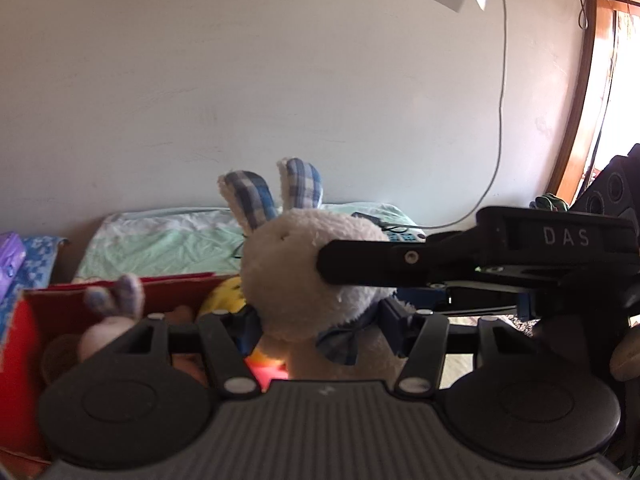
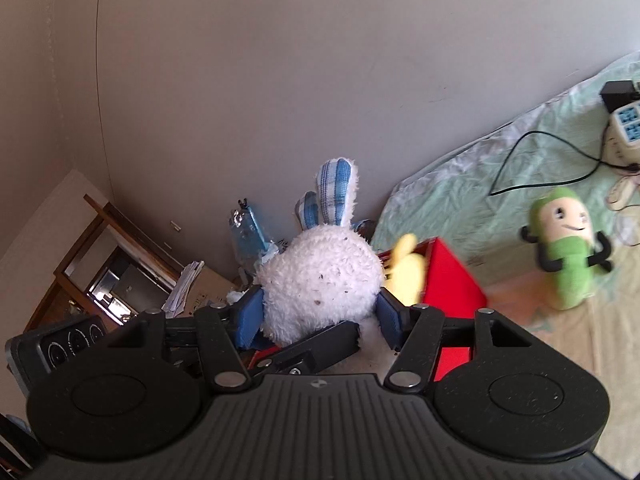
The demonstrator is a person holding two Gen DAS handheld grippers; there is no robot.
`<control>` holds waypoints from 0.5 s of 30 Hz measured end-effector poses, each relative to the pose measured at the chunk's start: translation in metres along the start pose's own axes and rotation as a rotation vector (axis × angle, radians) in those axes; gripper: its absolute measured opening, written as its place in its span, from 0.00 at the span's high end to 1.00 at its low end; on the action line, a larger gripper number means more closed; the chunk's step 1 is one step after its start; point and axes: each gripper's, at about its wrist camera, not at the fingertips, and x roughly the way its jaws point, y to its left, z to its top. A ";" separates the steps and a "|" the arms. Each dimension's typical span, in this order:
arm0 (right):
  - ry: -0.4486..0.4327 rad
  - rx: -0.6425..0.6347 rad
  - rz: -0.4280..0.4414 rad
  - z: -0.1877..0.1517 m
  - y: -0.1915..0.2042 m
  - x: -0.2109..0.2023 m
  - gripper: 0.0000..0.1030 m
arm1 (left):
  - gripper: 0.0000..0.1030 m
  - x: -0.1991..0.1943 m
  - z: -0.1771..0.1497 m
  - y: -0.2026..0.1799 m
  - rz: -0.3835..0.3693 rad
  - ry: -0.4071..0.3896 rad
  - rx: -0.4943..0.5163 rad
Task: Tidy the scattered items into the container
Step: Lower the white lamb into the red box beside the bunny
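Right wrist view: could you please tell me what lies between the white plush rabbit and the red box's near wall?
A yellow plush toy, somewhat blurred, lies between the white plush rabbit and the red box. This shows in the right wrist view.

Plush rabbit (image 2: pixel 320 276) between both grippers' pads, above the box (image 2: pixel 448 280). Duck toy (image 2: pixel 404 272) in box, behind rabbit. Pickle plush (image 2: pixel 568 256) right of box, on bedsheet (image 2: pixel 460 200).

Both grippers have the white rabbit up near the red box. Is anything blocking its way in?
The white rabbit is beside the red box, which already holds a smaller rabbit toy and a yellow plush. They crowd the opening; how much room remains is hidden.
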 end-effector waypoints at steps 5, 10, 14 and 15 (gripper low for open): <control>0.002 0.003 0.003 -0.016 0.025 0.040 0.40 | 0.44 -0.026 -0.007 0.049 0.018 -0.003 0.000; 0.002 0.007 0.001 -0.031 0.047 0.078 0.40 | 0.43 -0.040 -0.013 0.098 0.040 0.010 0.003; 0.003 0.039 0.004 -0.043 0.051 0.110 0.40 | 0.43 -0.041 -0.020 0.131 0.068 0.046 0.019; 0.008 0.052 0.005 -0.045 0.050 0.118 0.40 | 0.43 -0.037 -0.022 0.142 0.073 0.058 0.018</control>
